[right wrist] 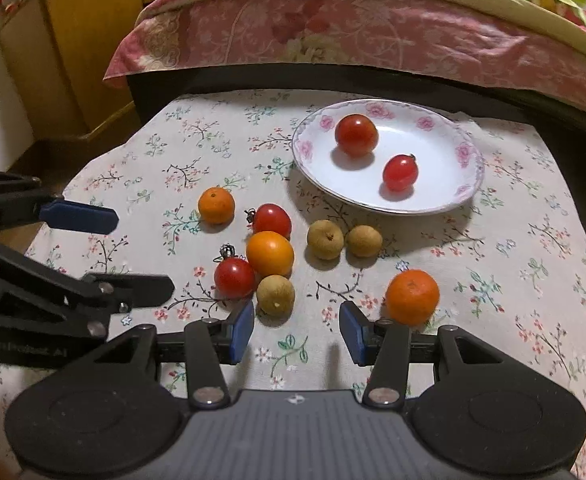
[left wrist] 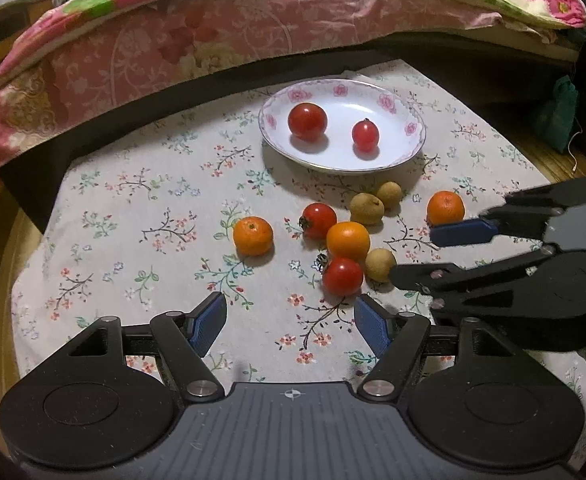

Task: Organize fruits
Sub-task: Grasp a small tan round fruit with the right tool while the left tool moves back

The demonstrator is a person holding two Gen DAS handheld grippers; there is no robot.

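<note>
1. Resting on a floral tablecloth (left wrist: pixel 133 216), a white plate (left wrist: pixel 393 160) with a pink-flower rim is seen; two red tomatoes (left wrist: pixel 307 121) lie in it, apart from each other.
2. Near the plate's front edge, a loose cluster is laid out on the cloth: three oranges (left wrist: pixel 348 241), two tomatoes (left wrist: pixel 342 276) and three brown longans (left wrist: pixel 367 208).
3. The left gripper (left wrist: pixel 291 322) is held with its jaws wide apart and empty, just short of the nearest tomato.
4. The right gripper (right wrist: pixel 296 330) is parted more narrowly, nothing gripped, between a longan (right wrist: pixel 275 294) and an orange (right wrist: pixel 412 297).
</note>
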